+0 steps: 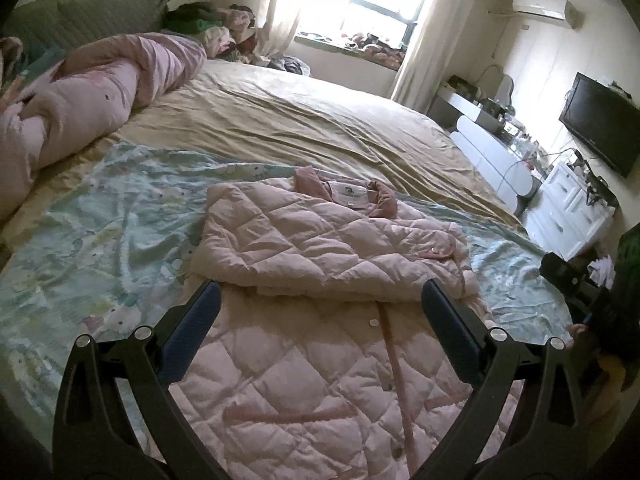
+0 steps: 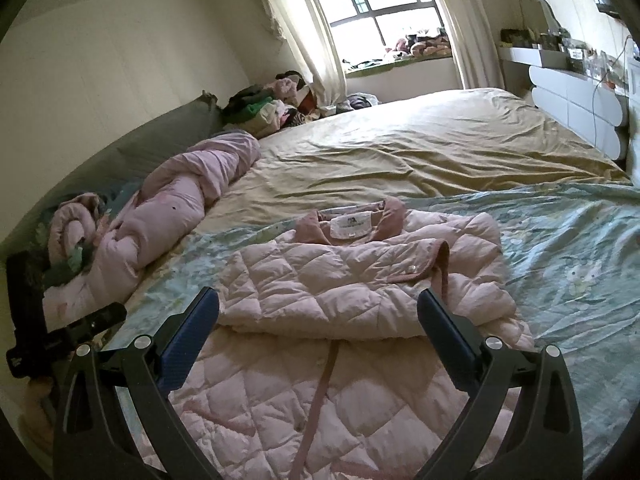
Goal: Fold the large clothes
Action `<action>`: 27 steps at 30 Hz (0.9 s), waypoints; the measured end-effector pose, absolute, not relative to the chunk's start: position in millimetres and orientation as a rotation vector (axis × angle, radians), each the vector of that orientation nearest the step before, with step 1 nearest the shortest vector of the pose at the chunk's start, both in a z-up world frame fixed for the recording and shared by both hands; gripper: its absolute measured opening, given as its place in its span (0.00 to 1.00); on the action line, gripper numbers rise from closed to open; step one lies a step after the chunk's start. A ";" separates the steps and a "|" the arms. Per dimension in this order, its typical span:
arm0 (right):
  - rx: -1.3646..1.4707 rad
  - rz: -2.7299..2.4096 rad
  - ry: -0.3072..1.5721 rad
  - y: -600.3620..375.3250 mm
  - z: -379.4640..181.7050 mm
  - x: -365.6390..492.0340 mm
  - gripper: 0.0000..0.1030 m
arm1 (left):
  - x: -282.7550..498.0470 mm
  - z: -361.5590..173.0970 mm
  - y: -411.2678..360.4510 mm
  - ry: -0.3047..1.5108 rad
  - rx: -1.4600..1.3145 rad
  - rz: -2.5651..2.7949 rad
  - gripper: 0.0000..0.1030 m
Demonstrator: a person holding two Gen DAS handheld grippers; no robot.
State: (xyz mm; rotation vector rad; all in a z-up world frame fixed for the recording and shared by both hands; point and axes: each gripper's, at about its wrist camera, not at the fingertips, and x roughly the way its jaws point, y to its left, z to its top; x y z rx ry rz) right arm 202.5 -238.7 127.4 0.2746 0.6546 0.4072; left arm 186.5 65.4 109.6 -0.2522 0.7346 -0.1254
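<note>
A pink quilted jacket [image 1: 320, 240] lies on the bed with its collar pointing away and both sleeves folded across the chest. It also shows in the right wrist view [image 2: 340, 280]. My left gripper [image 1: 320, 300] is open and empty, hovering above the jacket's lower half, near the folded sleeve edge. My right gripper [image 2: 318, 308] is open and empty too, above the same lower half. The right gripper body [image 1: 568, 280] shows at the right edge of the left wrist view. The left gripper body [image 2: 60, 332] shows at the left edge of the right wrist view.
The jacket rests on a pale green printed sheet [image 1: 120, 220] over a tan bedspread [image 1: 300, 112]. A rolled pink duvet [image 1: 100, 88] lies along the left by the headboard. Piled clothes [image 2: 272, 108] sit by the window. White drawers [image 1: 568, 216] stand to the right.
</note>
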 end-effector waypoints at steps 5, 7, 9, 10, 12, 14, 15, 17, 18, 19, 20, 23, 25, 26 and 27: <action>0.275 0.423 0.648 -242.3 130.8 188.3 0.96 | 169.1 114.5 62.8 0.719 -0.256 -0.116 0.91; 0.271 0.424 0.643 -242.3 132.0 180.8 0.96 | 161.6 114.5 63.0 0.709 -0.249 -0.109 0.91; 0.262 0.428 0.635 -242.3 133.4 172.2 0.96 | 154.3 113.6 61.8 0.702 -0.231 -0.096 0.91; 0.255 0.426 0.632 -242.7 133.8 168.5 0.96 | 150.2 112.7 60.7 0.700 -0.224 -0.090 0.91; 0.246 0.424 0.627 -243.7 134.9 163.3 0.96 | 142.9 111.1 59.1 0.694 -0.220 -0.088 0.91; 0.238 0.425 0.618 -245.0 136.8 155.6 0.96 | 135.3 108.3 58.4 0.691 -0.218 -0.085 0.91; 0.233 0.425 0.612 -245.8 138.1 150.8 0.96 | 131.2 106.6 57.8 0.691 -0.215 -0.081 0.91; 0.225 0.427 0.603 -247.0 139.2 143.8 0.96 | 124.3 103.7 56.9 0.688 -0.209 -0.074 0.91; 0.222 0.426 0.600 -248.1 139.6 140.4 0.96 | 120.7 101.8 56.8 0.685 -0.207 -0.070 0.91; 0.216 0.422 0.595 -249.6 140.0 135.4 0.96 | 116.5 99.5 57.0 0.684 -0.209 -0.066 0.91; 0.213 0.422 0.592 -250.7 140.1 132.5 0.96 | 113.7 98.6 57.7 0.684 -0.212 -0.067 0.91; 0.203 0.421 0.593 -253.3 138.2 122.6 0.96 | 105.5 93.9 58.1 0.687 -0.214 -0.072 0.91; 0.195 0.420 0.598 -254.8 135.3 117.5 0.96 | 99.9 90.6 57.5 0.692 -0.205 -0.066 0.91; 0.193 0.419 0.601 -255.7 133.3 114.7 0.96 | 96.6 88.5 57.6 0.694 -0.200 -0.061 0.91; 0.189 0.417 0.606 -256.6 130.7 111.9 0.96 | 94.5 86.8 57.2 0.695 -0.197 -0.061 0.91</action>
